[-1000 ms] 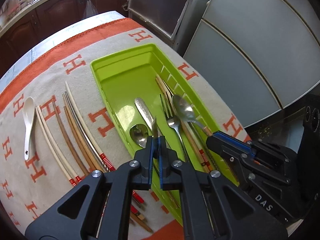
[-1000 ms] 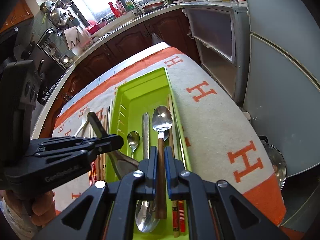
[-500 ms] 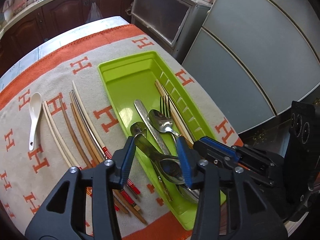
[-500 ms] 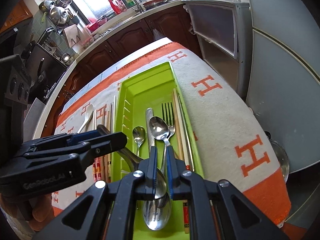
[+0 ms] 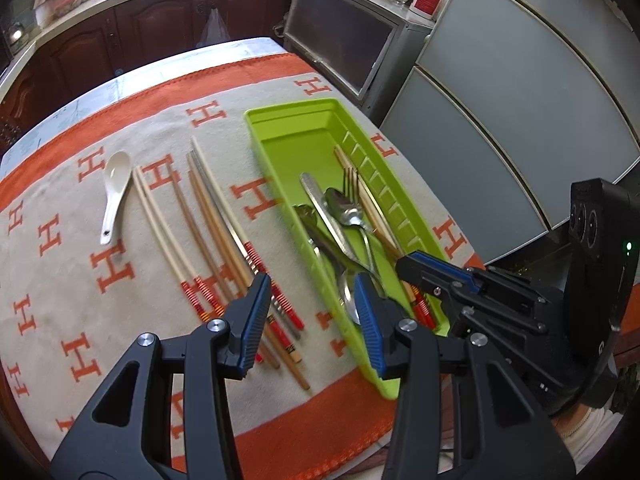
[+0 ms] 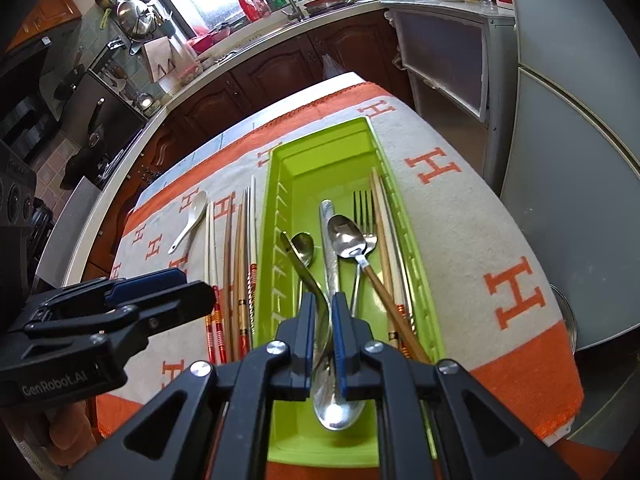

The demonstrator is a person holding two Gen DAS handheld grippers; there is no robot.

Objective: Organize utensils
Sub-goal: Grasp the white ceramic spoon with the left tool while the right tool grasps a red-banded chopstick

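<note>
A lime green tray [image 5: 280,148] [image 6: 320,160] lies on the orange and beige cloth. It holds metal spoons [image 6: 346,236], a knife [image 6: 329,240], a fork [image 6: 361,204] and chopsticks [image 6: 384,216]. Several chopsticks [image 5: 208,216] [image 6: 236,240] and a white ceramic spoon [image 5: 114,184] [image 6: 188,220] lie on the cloth left of the tray. My left gripper [image 5: 310,316] is open and empty above the tray's near left edge. My right gripper [image 6: 322,328] hovers over the tray's near end, its jaws slightly apart and holding nothing, with a spoon lying beneath them.
Grey cabinet doors [image 5: 500,120] stand right of the table. Dark wooden kitchen cabinets [image 5: 140,36] and a counter with a sink [image 6: 280,4] run along the back. The table's near edge is just below the grippers.
My left gripper opened wide, let its spoon go into the tray and pulled back. My right gripper released the wooden-handled spoon, which now lies in the tray, and its jaws parted slightly.
</note>
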